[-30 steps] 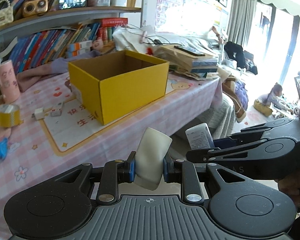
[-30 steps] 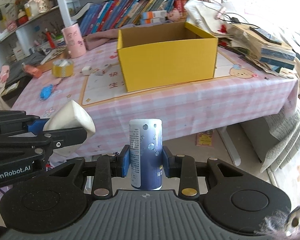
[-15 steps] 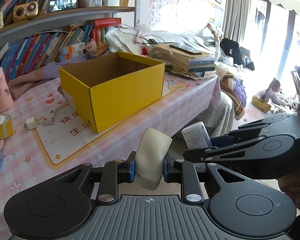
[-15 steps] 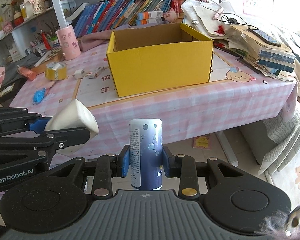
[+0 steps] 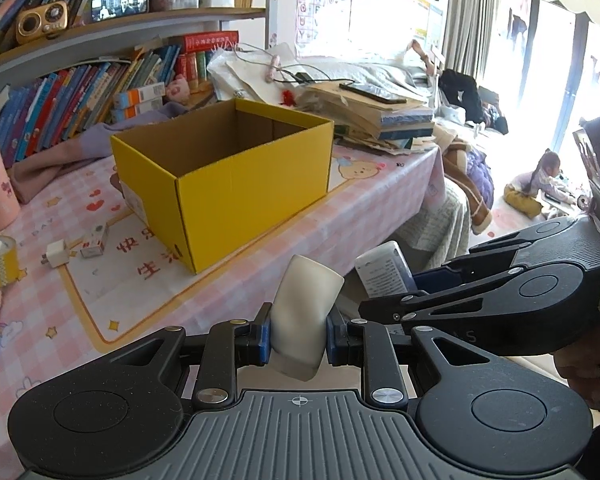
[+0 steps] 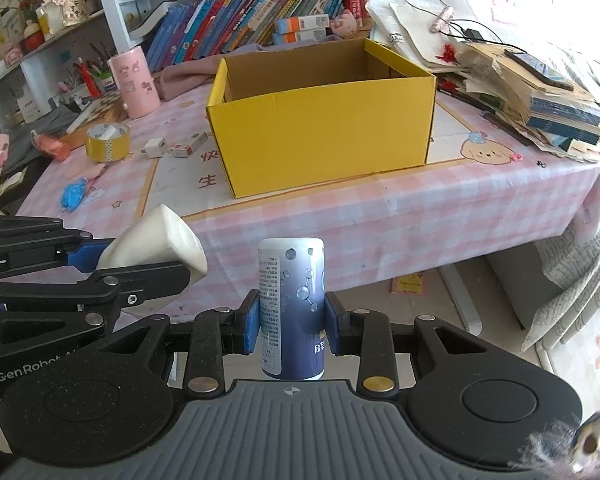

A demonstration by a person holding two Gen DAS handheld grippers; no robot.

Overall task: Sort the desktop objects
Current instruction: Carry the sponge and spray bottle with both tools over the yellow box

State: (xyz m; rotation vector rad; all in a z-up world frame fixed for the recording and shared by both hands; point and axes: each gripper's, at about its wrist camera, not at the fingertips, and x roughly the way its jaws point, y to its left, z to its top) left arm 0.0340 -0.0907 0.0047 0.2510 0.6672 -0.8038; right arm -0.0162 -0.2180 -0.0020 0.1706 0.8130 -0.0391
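Facing the open yellow box on the counter, I carry both loads short of its edge. My right claw clamps a stiff, slick blue canister mid-body; my left claw pinches a light white block, probably soft.

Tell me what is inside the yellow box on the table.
The yellow box is open-topped. Only bare brown cardboard inner walls show, with nothing rising above them. The front wall hides its floor in both views, so anything lying low inside cannot be seen.
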